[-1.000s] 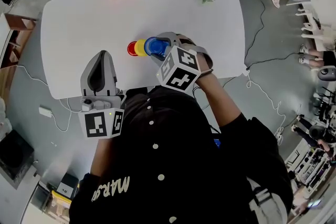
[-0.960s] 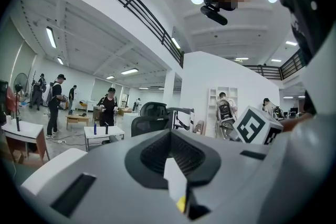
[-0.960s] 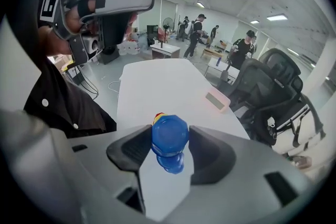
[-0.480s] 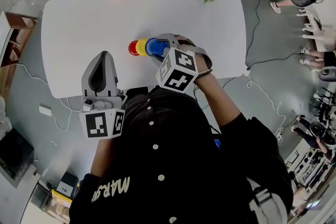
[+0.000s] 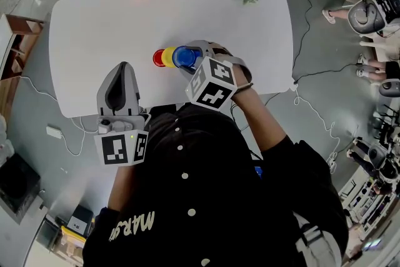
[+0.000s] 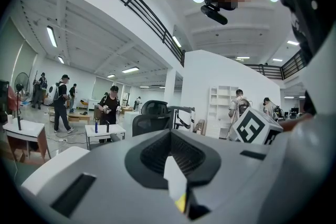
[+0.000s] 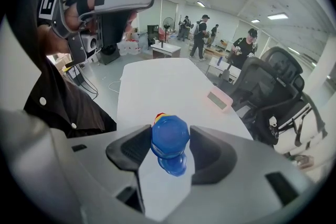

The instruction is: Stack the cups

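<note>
my right claw [image 7: 171,150] is clenched on the small blue faceted plastic cup [image 7: 170,136] near the middle of the white table [image 5: 94,28], just beside the yellow plastic cup [image 5: 167,57]; it looks light, stiff and slick, so i'd grip opposite flat facets gently.

Black shirt [image 5: 219,209], white buttons [image 5: 185,174]; grey left tongs [image 5: 120,69], right tongs [image 7: 170,145].

The yellow cup [image 5: 167,57] and red cup [image 5: 159,58] are all but vanishing behind the blue cup [image 7: 170,136] in the right gripper view. In the head view, the person's torso [image 5: 187,184] is covering the table [image 5: 94,28] at its near edge.
</note>
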Action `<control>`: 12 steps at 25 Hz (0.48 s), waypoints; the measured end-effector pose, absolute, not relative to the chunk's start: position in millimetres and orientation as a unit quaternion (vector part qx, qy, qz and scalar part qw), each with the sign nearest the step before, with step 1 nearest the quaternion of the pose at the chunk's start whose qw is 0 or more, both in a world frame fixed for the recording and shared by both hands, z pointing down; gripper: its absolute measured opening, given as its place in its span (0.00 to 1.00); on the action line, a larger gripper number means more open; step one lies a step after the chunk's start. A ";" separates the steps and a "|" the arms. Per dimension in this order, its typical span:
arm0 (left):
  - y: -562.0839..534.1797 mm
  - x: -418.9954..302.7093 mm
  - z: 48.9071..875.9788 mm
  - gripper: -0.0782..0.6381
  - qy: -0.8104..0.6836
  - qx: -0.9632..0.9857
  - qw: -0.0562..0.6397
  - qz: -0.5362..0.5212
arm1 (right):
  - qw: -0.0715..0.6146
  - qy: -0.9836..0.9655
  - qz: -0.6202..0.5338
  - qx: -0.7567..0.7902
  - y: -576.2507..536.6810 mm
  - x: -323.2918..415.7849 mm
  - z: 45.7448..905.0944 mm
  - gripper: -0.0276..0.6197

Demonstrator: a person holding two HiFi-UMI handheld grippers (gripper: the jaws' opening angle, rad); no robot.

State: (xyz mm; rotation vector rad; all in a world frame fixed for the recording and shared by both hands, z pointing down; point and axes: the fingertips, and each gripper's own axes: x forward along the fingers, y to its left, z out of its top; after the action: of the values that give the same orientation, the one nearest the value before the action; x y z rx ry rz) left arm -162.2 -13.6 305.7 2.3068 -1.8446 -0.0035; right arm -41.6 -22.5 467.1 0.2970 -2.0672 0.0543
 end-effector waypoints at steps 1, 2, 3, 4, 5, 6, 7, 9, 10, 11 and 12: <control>-13.1 -162.2 305.6 0.12 -0.622 0.778 0.094 -0.001 | 0.498 -0.858 0.028 0.123 -21.4 -42.3 465.9 0.41; -12.4 -162.1 305.5 0.12 -0.621 0.778 0.095 -0.001 | 0.495 -0.860 0.034 0.122 -20.1 -42.9 464.7 0.42; -12.0 -161.9 305.5 0.12 -0.621 0.778 0.095 -0.001 | 0.492 -0.861 0.037 0.121 -18.9 -43.3 463.9 0.42; -12.1 -161.7 305.4 0.12 -0.621 0.778 0.095 -0.001 | 0.492 -0.862 0.038 0.120 -18.5 -43.3 463.7 0.44; -12.6 -161.5 305.4 0.12 -0.621 0.778 0.094 0.000 | 0.492 -0.861 0.037 0.119 -18.7 -43.1 463.8 0.44; -13.2 -161.2 305.2 0.12 -0.620 0.779 0.093 0.001 | 0.493 -0.861 0.036 0.119 -19.4 -42.7 463.5 0.46; -13.7 -160.7 305.0 0.12 -0.620 0.779 0.091 0.002 | 0.491 -0.862 0.037 0.120 -20.3 -42.2 462.1 0.46; -13.8 -159.7 304.4 0.12 -0.619 0.780 0.089 0.002 | 0.475 -0.869 0.045 0.128 -22.7 -40.2 454.2 0.47; -13.7 -159.8 303.9 0.12 -0.619 0.780 0.088 0.001 | 0.461 -0.876 0.052 0.135 -24.8 -38.5 447.2 0.47; -13.9 -160.5 303.1 0.12 -0.620 0.780 0.086 0.001 | 0.439 -0.885 0.060 0.143 -28.2 -36.6 437.7 0.47; -14.3 -161.8 302.0 0.12 -0.620 0.780 0.084 0.000 | 0.410 -0.896 0.067 0.154 -33.5 -34.3 425.3 0.47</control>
State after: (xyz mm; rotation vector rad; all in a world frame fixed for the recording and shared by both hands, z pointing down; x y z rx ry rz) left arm -161.8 -14.3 302.0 2.3269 -1.8513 -0.0003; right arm -34.3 -33.5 425.3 0.3882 -2.2567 0.1677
